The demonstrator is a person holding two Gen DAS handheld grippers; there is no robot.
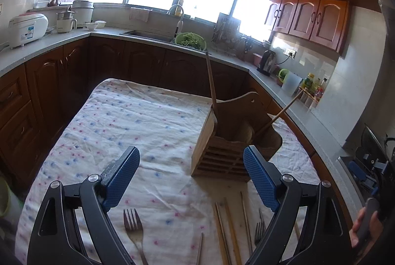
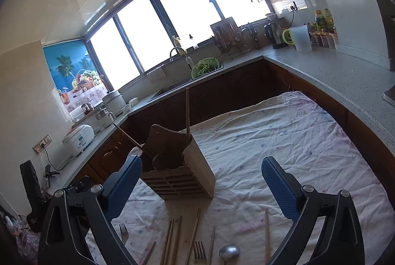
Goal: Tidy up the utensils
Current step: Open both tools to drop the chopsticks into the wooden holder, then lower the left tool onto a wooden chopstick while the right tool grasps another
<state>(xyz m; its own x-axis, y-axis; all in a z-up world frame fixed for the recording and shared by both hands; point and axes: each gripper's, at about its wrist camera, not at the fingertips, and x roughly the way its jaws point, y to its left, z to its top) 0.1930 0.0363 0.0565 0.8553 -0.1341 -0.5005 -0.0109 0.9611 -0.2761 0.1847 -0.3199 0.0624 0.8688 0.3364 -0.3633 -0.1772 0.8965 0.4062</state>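
Note:
A slatted wooden utensil holder [image 1: 212, 154] [image 2: 182, 176] stands on the cloth-covered table [image 1: 118, 122] [image 2: 284, 141] with two wooden sticks [image 1: 211, 82] [image 2: 187, 112] leaning out of it. My left gripper [image 1: 191, 161] hovers open and empty in front of the holder. Below it lie a fork [image 1: 134, 230], several chopsticks [image 1: 232, 233] and a second fork [image 1: 259, 230]. My right gripper [image 2: 201, 173] also stands open and empty, the holder behind its left finger. Under it lie chopsticks [image 2: 172, 240], forks [image 2: 199, 252] and a metal spoon [image 2: 229, 252].
Grey kitchen counters [image 1: 49, 43] [image 2: 333, 72] wrap around the table, with a sink [image 1: 148, 34], a green colander [image 1: 190, 41] [image 2: 205, 66], a rice cooker [image 1: 27, 29] [image 2: 77, 139], a kettle [image 2: 272, 35] and bottles [image 1: 312, 86]. A hand [image 1: 363, 228] holds the other gripper at the right edge.

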